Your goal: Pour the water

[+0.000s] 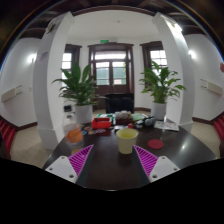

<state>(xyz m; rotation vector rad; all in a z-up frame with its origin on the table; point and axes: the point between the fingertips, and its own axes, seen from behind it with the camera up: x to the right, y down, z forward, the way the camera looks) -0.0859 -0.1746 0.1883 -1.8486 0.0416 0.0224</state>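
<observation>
A pale yellow cup point(126, 140) stands upright on the dark round table point(105, 170), just ahead of my fingers and slightly toward the right one. My gripper point(113, 161) is open, its magenta pads point(80, 158) spread wide over the tabletop with nothing between them. The cup is apart from both fingers. Whether the cup holds water cannot be seen.
Beyond the cup lies a cluster of small items: an orange object point(74, 133), a red box point(101, 124), a dark bowl point(146, 122) and a red disc point(156, 143). Two potted plants point(80, 88) flank a doorway at the back. Red chairs point(8, 135) stand at the table's sides.
</observation>
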